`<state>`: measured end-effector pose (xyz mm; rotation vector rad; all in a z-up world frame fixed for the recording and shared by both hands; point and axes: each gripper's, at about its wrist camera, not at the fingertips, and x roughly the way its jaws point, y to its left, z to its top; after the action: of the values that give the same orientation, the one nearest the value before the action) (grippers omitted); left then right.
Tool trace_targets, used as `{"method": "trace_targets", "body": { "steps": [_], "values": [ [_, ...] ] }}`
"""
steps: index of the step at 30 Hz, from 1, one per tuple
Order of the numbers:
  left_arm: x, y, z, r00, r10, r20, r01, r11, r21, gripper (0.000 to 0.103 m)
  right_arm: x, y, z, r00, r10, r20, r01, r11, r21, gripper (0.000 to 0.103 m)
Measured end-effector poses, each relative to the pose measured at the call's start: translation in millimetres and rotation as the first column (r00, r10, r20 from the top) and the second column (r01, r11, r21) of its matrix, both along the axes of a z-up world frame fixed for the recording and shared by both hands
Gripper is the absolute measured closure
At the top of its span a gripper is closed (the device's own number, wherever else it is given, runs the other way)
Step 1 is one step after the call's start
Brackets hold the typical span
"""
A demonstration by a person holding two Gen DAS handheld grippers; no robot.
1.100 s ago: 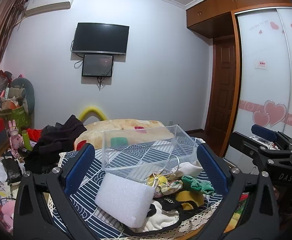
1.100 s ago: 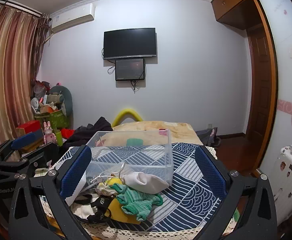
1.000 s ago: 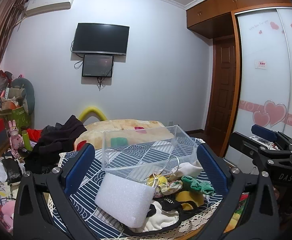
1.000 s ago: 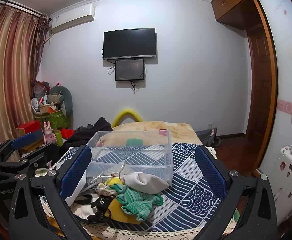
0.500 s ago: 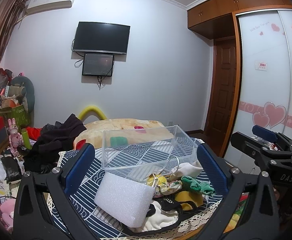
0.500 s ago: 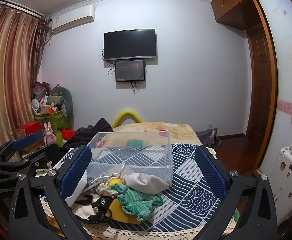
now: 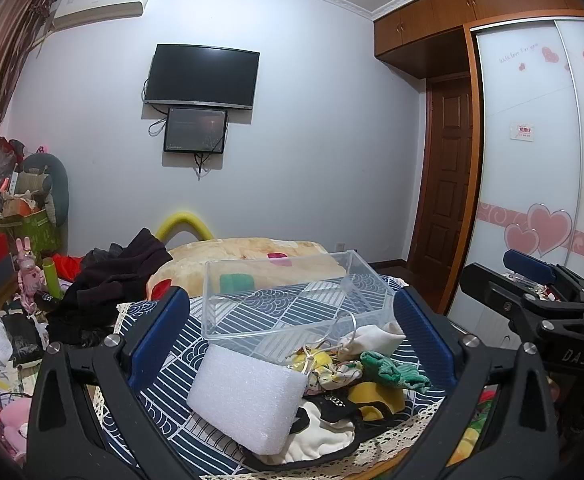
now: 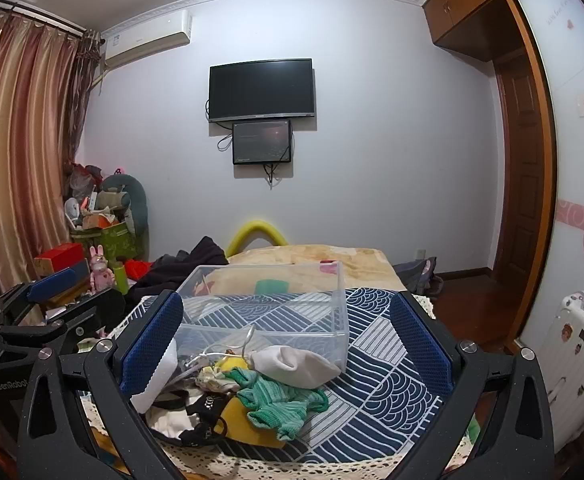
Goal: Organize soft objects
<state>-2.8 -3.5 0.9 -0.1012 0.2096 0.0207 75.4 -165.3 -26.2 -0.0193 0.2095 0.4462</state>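
A clear plastic box (image 7: 292, 300) (image 8: 267, 304) stands empty on a blue patterned cloth (image 8: 376, 364). In front of it lies a pile of soft things: a white foam block (image 7: 247, 400) (image 8: 153, 380), a green knit cloth (image 8: 279, 400) (image 7: 392, 372), a white sock (image 8: 296, 364), a yellow piece (image 7: 376, 396) and black-and-white fabric (image 7: 324, 420). My left gripper (image 7: 292, 344) is open and empty, above the pile's near side. My right gripper (image 8: 287, 340) is open and empty, just right of it. Each gripper shows at the edge of the other's view.
A bed with a tan blanket (image 7: 251, 256) and dark clothes (image 7: 115, 280) lies beyond the box. Boxes, toys and clutter (image 8: 91, 256) stand at the left by the curtain. A white suitcase (image 8: 572, 344) and a wardrobe (image 7: 532, 160) are at the right.
Both views have shifted very slightly; the objects and both grippers stay as they were.
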Motion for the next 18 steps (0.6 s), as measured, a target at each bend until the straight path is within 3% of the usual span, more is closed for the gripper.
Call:
{"method": "trace_targets", "body": {
  "steps": [18],
  "values": [
    [-0.3, -0.1, 0.3, 1.000, 0.003, 0.006, -0.003, 1.000, 0.004, 0.000, 0.1, 0.1, -0.9, 1.000, -0.001, 0.001, 0.001, 1.000, 0.001, 0.000]
  ]
}}
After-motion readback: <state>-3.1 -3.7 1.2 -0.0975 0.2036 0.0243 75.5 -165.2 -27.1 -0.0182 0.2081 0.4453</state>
